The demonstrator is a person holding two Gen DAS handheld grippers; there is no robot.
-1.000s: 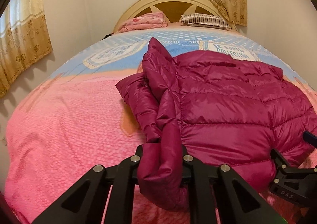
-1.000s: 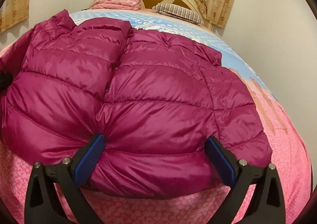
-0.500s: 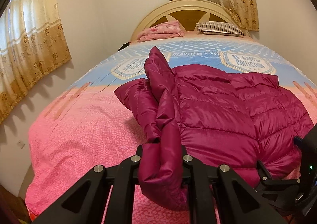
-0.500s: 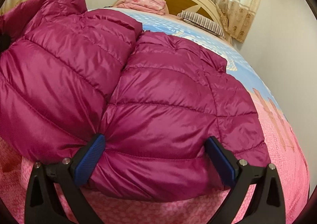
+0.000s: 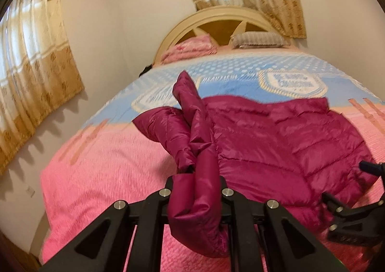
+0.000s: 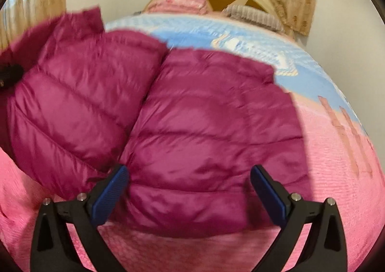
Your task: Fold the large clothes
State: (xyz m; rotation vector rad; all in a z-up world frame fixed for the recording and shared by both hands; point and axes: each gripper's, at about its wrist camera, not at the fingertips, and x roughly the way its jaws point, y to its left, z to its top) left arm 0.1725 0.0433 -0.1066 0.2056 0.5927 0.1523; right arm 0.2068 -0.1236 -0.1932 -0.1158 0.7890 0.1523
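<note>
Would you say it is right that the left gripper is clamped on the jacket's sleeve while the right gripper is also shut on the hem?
Not quite. The left gripper is clamped on the jacket sleeve, but the right gripper is open, its fingers spread either side of the hem, as the right wrist view shows.

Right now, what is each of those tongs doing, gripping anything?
Left tongs: closed, holding the jacket sleeve.
Right tongs: open, holding nothing, straddling the jacket hem.

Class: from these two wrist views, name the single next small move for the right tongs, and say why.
Probably close the right tongs on the jacket hem. They stand wide open with the hem bulging between the blue pads, gripping nothing, while the left tongs already pinch a fold of it. Both need hold before folding over the bed.
</note>
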